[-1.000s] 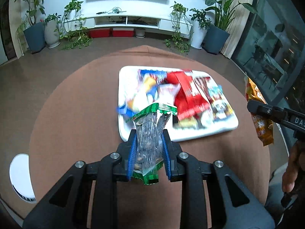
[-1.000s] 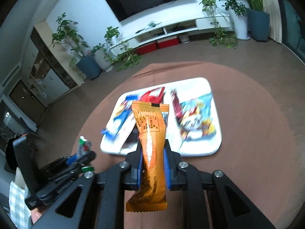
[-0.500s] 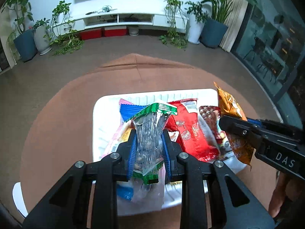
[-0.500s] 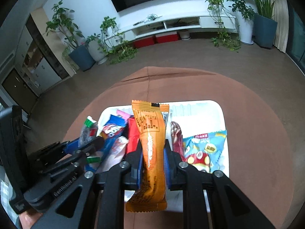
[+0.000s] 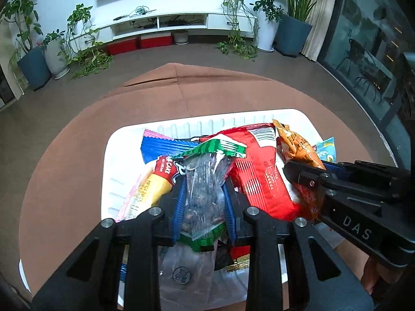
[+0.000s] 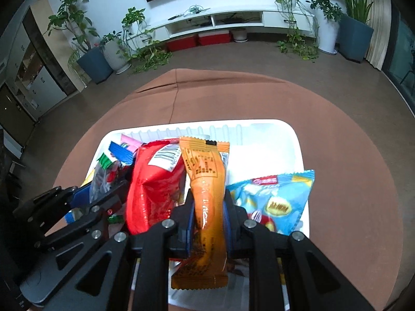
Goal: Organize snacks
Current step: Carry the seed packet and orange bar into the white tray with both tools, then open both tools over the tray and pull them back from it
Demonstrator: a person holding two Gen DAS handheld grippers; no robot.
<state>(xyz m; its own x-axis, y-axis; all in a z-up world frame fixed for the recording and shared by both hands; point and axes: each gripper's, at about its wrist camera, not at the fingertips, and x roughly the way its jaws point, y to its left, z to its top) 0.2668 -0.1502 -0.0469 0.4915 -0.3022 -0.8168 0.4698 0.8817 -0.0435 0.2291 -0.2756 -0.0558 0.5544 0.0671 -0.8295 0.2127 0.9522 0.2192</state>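
Left wrist view: both tongs hold snack packets directly over the white ribbed plastic tray point(image 5: 124, 140).

Left tongs point(image 5: 205, 202), jaws opening, grip a clear green-edged nut packet point(image 5: 205, 181); right tongs point(image 6: 208, 211), also opening, grip an orange foil packet point(image 6: 207, 181). Both packets' long axes point away, tray straight beneath.

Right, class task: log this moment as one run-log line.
left gripper: opening, nut packet between | right gripper: opening, orange packet between | both over white tray

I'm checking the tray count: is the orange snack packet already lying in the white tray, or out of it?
Out: the orange packet stands between the right gripper's opening jaws, above the white tray, not lying in it.
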